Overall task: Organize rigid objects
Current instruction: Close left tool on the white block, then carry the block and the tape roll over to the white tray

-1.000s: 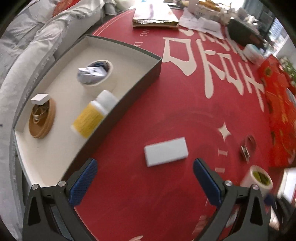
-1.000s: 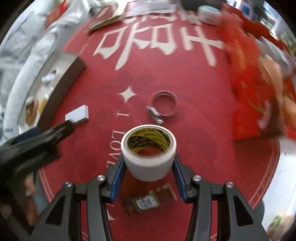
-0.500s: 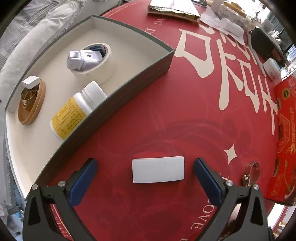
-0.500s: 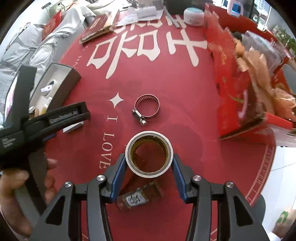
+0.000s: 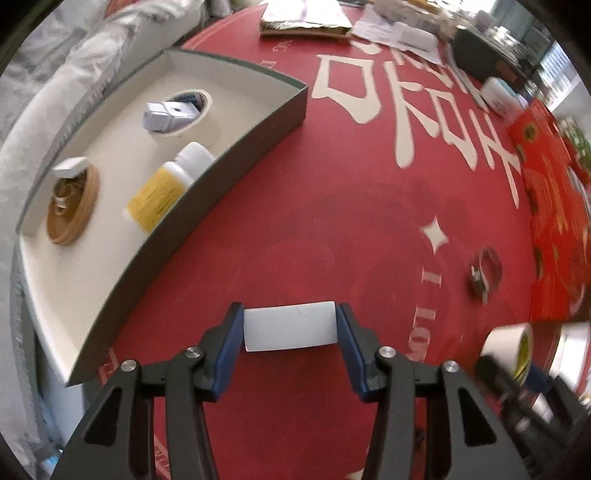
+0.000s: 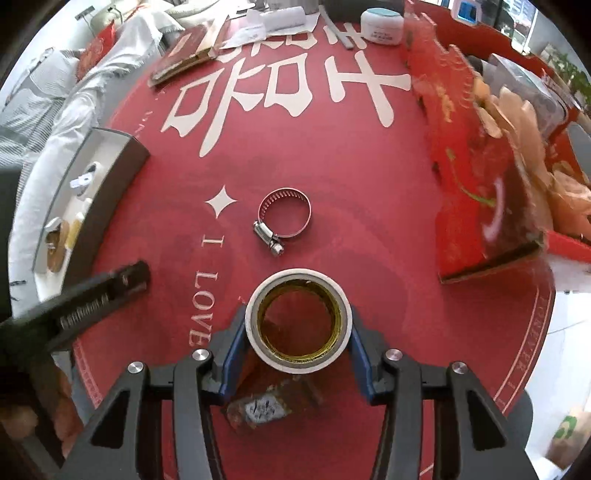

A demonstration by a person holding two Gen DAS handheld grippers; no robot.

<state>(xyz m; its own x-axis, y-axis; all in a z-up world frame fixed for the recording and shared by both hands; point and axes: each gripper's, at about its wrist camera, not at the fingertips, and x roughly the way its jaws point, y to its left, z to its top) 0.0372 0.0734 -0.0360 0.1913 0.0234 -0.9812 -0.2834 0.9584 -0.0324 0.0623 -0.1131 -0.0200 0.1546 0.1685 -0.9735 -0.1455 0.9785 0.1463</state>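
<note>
My left gripper [image 5: 290, 330] is shut on a flat white block [image 5: 290, 329], its blue pads against both short ends, low over the red tablecloth. My right gripper [image 6: 298, 325] is shut on a white tape roll [image 6: 298, 322] with a yellow core, held above the cloth; the roll also shows at the right of the left wrist view [image 5: 511, 345]. A metal hose clamp [image 6: 283, 218] lies on the cloth just beyond the roll. The grey open box [image 5: 258, 122] with a white inside stands at the left, holding a yellow-labelled bottle [image 5: 166, 188], a tape roll with a white plug [image 5: 173, 114] and a wooden disc [image 5: 72, 210].
A red gift box [image 6: 480, 177] with packets stands at the right. Papers, a brown book [image 6: 184, 55] and a white jar [image 6: 382, 22] lie at the table's far edge. A small dark packet [image 6: 266, 406] lies under my right gripper. The left gripper's arm [image 6: 85, 299] reaches in at the left.
My left gripper has come down around the white block and closed on it. My right gripper keeps hold of the tape roll, which has shifted only slightly.
</note>
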